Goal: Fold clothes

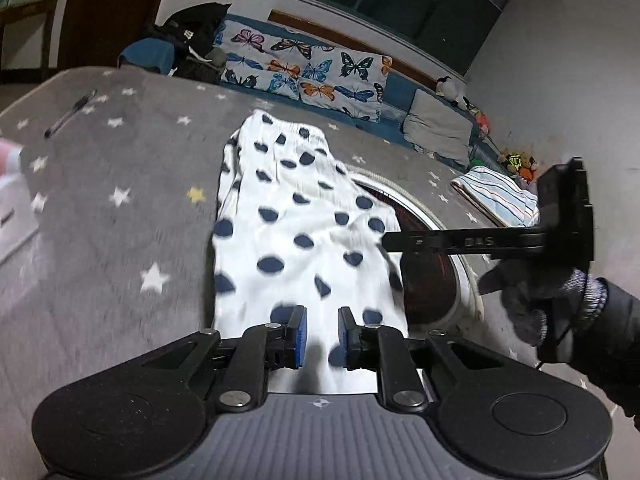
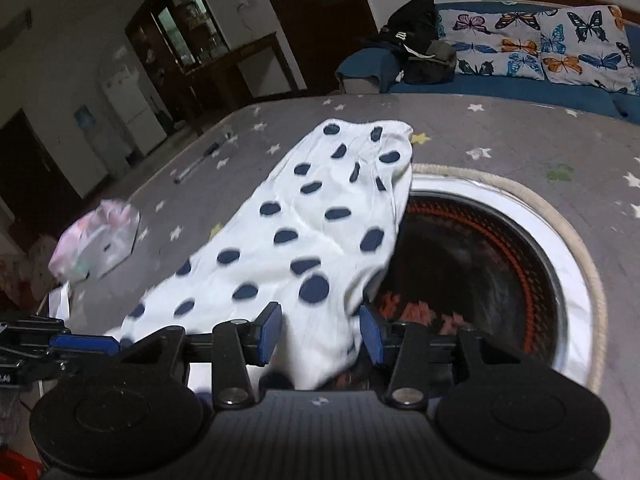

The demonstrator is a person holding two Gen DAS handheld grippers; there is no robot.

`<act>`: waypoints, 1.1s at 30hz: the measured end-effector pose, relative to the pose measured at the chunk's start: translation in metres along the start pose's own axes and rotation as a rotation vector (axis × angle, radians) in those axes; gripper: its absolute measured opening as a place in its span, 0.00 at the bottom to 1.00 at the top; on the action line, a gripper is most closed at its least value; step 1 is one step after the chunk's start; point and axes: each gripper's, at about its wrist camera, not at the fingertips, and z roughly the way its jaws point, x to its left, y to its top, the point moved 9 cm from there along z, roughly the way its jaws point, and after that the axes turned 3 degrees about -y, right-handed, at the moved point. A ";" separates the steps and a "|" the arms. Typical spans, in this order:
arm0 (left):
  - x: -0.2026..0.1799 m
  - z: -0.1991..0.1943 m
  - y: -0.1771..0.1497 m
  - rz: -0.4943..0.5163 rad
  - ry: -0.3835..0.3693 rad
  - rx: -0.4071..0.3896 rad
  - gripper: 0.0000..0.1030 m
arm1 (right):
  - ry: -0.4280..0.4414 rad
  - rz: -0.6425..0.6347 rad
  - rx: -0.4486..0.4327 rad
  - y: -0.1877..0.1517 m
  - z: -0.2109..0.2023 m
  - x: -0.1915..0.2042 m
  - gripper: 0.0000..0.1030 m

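I see both grippers parted: left gripper [image 1: 322,336] and right gripper [image 2: 320,338] straddle the polka-dot garment [image 1: 296,232], its near hem hidden; grip unconfirmed.

Left gripper [image 1: 322,336] apparently parted; right gripper [image 2: 320,334] jaws apart.

Polka-dot garment [image 2: 320,224] on star-print cloth [image 2: 500,136], its near end between right hand-held gripper [image 2: 320,338] pads.

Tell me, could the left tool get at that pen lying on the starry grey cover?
Probably yes. The pen lies alone on the grey cover, off to the far left of the left tool, with nothing between them. The tool would first have to leave the spotted garment under its fingers.
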 end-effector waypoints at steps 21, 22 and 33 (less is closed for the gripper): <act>0.024 0.080 0.047 0.004 0.040 0.051 0.27 | 0.124 -0.293 0.053 -0.006 0.005 0.021 0.53; 0.025 0.082 0.046 0.002 0.043 0.055 0.27 | 0.132 -0.305 0.065 -0.006 0.008 0.020 0.56; 0.034 0.090 0.042 -0.011 0.059 0.064 0.28 | 0.181 -0.521 0.314 -0.028 0.001 0.018 0.44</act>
